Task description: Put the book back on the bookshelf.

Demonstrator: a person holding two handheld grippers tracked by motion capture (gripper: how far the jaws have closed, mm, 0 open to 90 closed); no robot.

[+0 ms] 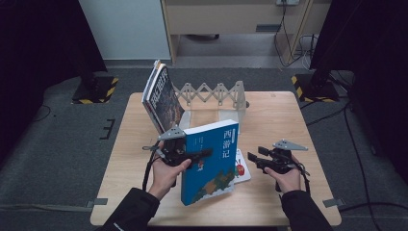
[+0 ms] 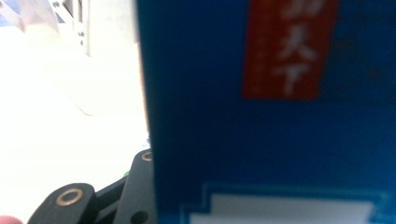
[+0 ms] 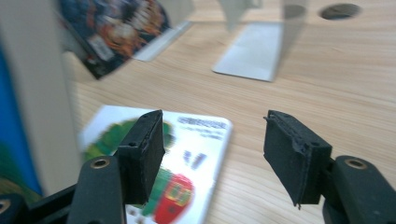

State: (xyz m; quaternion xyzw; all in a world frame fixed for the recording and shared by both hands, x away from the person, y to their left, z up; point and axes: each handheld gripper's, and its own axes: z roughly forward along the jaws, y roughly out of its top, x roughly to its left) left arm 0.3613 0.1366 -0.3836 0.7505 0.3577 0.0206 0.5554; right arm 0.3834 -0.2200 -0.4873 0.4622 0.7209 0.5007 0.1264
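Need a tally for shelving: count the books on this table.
3, maybe more hidden: blue book held upright by left gripper; flat book beneath it; leaning book against the rack.

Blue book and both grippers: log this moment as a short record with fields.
work in hand: blue book held up on the table, tilted
left gripper: shut on the blue book, gripping its left edge
right gripper: open, nothing between the jaws, to the right of the blue book
under the blue book: thin picture book lying flat
book rack: folding, at the far side of the table
already in rack: leaning books at its left end
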